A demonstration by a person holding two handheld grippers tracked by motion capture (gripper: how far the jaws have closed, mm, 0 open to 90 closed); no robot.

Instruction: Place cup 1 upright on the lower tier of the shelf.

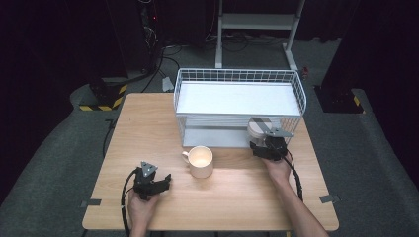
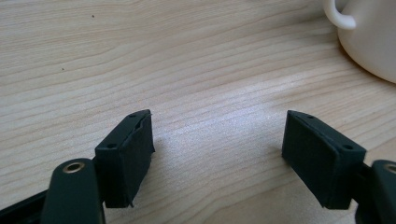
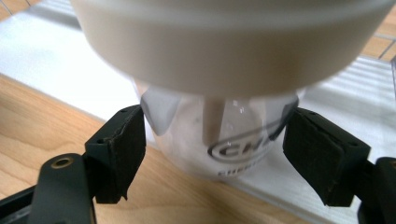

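From the high view, the right gripper [image 1: 267, 146] sits at the front right corner of the white wire basket rack [image 1: 239, 79], directly against a clear plastic jar with a broad off-white lid [image 1: 259, 129] that stands at the rack's lower level. The left gripper [image 1: 150, 181] rests low on the light wooden worktop [image 1: 148, 128], well apart from the jar, with a cream ceramic mug [image 1: 200, 161] between the two grippers. The right hand is plainly the nearer one to the jar.

In the left gripper view, the left gripper [image 2: 218, 156] has its jaws spread wide over bare worktop [image 2: 140, 60], holding nothing; the mug [image 2: 369, 37] stands ahead and off to one side, not between the jaws.

In the right gripper view, the right gripper [image 3: 212, 156] has its jaws apart, one on each side of the jar's clear body [image 3: 219, 140], which stands upright straight ahead with its lid [image 3: 224, 42] overhanging above. The jaws bracket the jar closely, but whether the pads already touch its wall I cannot tell. The jar's long axis runs vertically, crosswise to the jaws' closing line, so a straight squeeze would probably catch it below the lid.
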